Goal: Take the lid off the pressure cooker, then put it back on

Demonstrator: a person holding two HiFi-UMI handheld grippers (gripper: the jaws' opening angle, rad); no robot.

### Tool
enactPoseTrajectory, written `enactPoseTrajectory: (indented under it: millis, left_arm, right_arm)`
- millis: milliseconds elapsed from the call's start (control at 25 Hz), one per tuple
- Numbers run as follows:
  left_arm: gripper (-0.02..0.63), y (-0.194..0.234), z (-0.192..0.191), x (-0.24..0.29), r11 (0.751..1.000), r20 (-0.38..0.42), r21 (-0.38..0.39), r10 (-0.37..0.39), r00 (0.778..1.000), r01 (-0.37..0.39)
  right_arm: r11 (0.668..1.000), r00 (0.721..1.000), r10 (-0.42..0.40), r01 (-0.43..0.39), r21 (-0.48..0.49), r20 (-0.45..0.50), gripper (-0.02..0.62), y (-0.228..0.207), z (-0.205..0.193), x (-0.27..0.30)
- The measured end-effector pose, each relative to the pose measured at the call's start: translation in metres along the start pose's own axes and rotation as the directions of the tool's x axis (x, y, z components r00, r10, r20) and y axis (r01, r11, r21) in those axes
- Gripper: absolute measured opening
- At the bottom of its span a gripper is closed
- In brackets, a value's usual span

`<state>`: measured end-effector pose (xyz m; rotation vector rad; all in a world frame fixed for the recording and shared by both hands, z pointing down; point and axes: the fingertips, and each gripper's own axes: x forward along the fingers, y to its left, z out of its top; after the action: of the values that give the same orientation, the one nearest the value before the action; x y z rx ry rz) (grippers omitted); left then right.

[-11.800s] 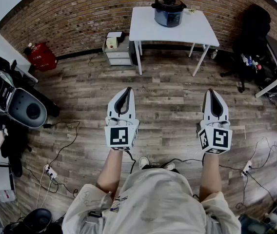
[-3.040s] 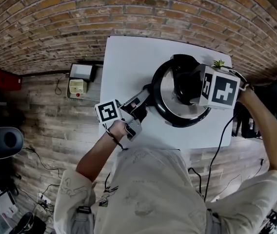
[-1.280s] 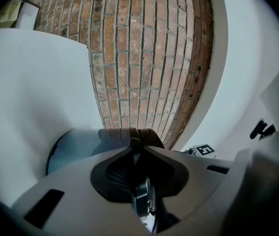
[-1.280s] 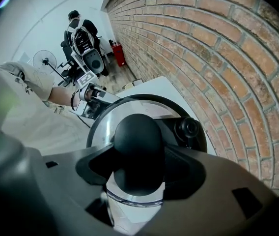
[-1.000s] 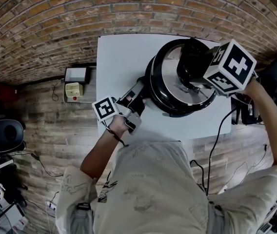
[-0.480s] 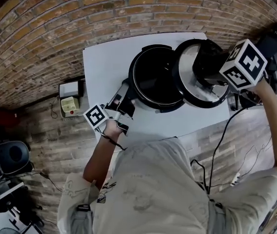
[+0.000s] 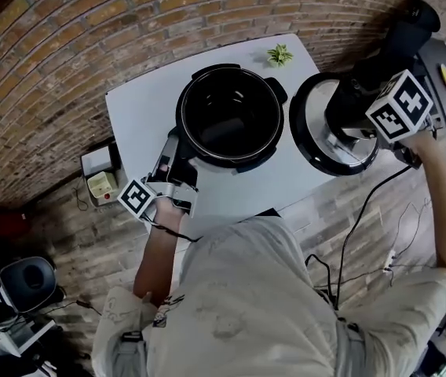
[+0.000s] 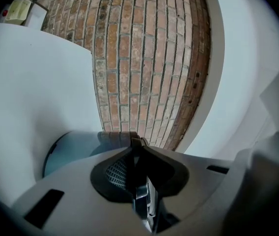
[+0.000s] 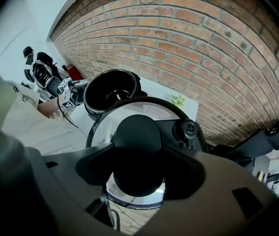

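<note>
The pressure cooker pot stands uncovered on the white table, its dark inside showing. My left gripper is shut on the pot's left side handle. In the left gripper view its jaws pinch the thin black handle against the blue-grey pot wall. My right gripper points down and is shut on the lid's black knob. It holds the silver, black-rimmed lid over the table's right edge, to the right of the pot. From the right gripper view, the open pot lies beyond the lid.
A small green plant sits at the table's far corner. A black power cord hangs down at the right. On the wooden floor to the left stands a small cabinet. A brick wall runs behind the table.
The right gripper has carried the lid off the pot and rightward toward the table's edge, leaving the pot uncovered. The left gripper has stayed clamped on the side handle.
</note>
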<state>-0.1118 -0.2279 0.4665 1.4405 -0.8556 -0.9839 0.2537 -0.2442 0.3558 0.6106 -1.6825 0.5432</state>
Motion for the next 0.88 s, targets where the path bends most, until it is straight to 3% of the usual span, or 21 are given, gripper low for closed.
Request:
enactPoseTrajectory:
  millis: [320,600,880]
  left_arm:
    - [0.066,-0.001,-0.002,0.0,1.0,0.016,0.001,0.011,1.0,-0.011]
    - [0.066,-0.001,-0.002,0.0,1.0,0.021,0.006,0.02,1.0,-0.02]
    - [0.066,-0.001,-0.001,-0.001,1.0,0.031,0.007,0.016,0.999,-0.017]
  right_arm:
    - [0.997,0.999,0.037,-0.036,0.073,-0.021,0.293,0.006,-0.046,0.055]
    - [0.999,0.999,0.006,-0.004,0.037,-0.053,0.293,0.012,-0.057,0.124]
    - [0.995,0.999,0.013,-0.008,0.096,-0.053,0.293,0.012,-0.068,0.181]
